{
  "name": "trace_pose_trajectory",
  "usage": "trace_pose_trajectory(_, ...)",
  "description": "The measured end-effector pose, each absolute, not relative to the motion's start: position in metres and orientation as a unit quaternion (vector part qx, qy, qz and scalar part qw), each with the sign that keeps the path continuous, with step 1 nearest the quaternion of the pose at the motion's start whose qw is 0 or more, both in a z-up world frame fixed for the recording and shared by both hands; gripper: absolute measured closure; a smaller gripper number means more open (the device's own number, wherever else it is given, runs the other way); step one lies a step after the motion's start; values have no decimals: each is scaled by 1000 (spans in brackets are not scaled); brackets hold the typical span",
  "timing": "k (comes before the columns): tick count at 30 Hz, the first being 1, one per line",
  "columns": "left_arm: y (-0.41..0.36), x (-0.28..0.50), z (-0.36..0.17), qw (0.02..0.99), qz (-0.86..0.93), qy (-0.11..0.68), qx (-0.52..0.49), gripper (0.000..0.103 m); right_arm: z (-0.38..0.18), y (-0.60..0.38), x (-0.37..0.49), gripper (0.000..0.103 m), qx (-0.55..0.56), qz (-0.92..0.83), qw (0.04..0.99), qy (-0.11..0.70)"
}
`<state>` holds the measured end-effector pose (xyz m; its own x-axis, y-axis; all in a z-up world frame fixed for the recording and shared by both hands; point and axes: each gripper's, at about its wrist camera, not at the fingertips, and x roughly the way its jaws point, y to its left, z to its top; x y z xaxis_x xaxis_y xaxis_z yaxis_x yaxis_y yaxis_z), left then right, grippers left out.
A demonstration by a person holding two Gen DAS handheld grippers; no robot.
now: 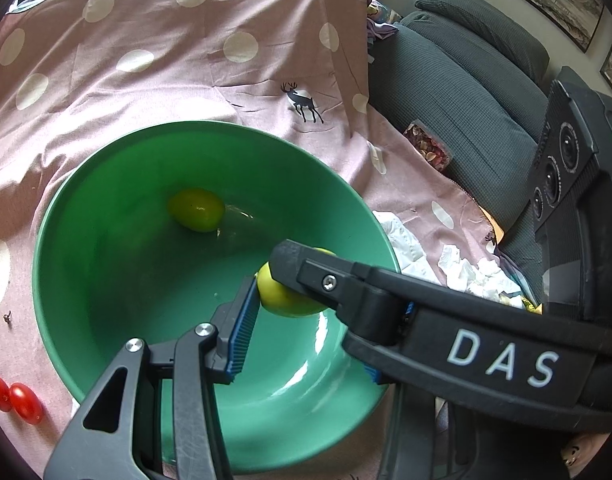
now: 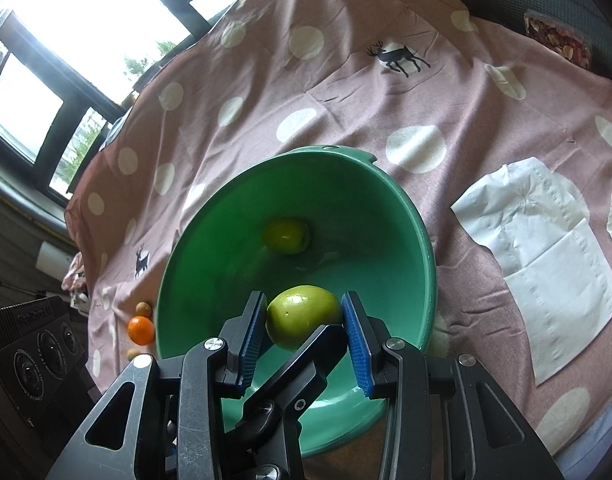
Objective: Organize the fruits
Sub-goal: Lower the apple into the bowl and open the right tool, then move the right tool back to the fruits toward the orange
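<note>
White capital letters "DAS" stand on the black body of the right claw, seen from the left wrist view. The lettering on the black camera housing is too blurred to read.

Glossy plastic bowl; matt cloth; crinkled paper tissue.

One fruit in the bowl, another above its near side, between claw pads.
</note>
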<state>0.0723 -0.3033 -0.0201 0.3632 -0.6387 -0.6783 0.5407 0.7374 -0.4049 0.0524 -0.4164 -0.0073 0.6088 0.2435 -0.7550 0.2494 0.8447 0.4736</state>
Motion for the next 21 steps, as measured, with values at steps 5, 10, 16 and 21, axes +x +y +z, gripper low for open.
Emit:
trace_pose_trajectory(5, -304, 73, -21, 824, -355, 438, -56, 58, -7, -414, 53, 62, 272, -6, 854, 444)
trace_pose_trajectory(10, -303, 73, -21, 826, -350, 439, -57, 58, -7, -411, 53, 62, 266, -10, 855, 445)
trace_pose_trajectory(16, -297, 72, -17, 836, -332, 434, -54, 58, -6, -413, 53, 62, 271, -11, 857, 439)
trace_pose_trajectory(21, -282, 65, -5, 845, -326, 421, -53, 57, 2, -410, 50, 55, 263, -14, 868, 422)
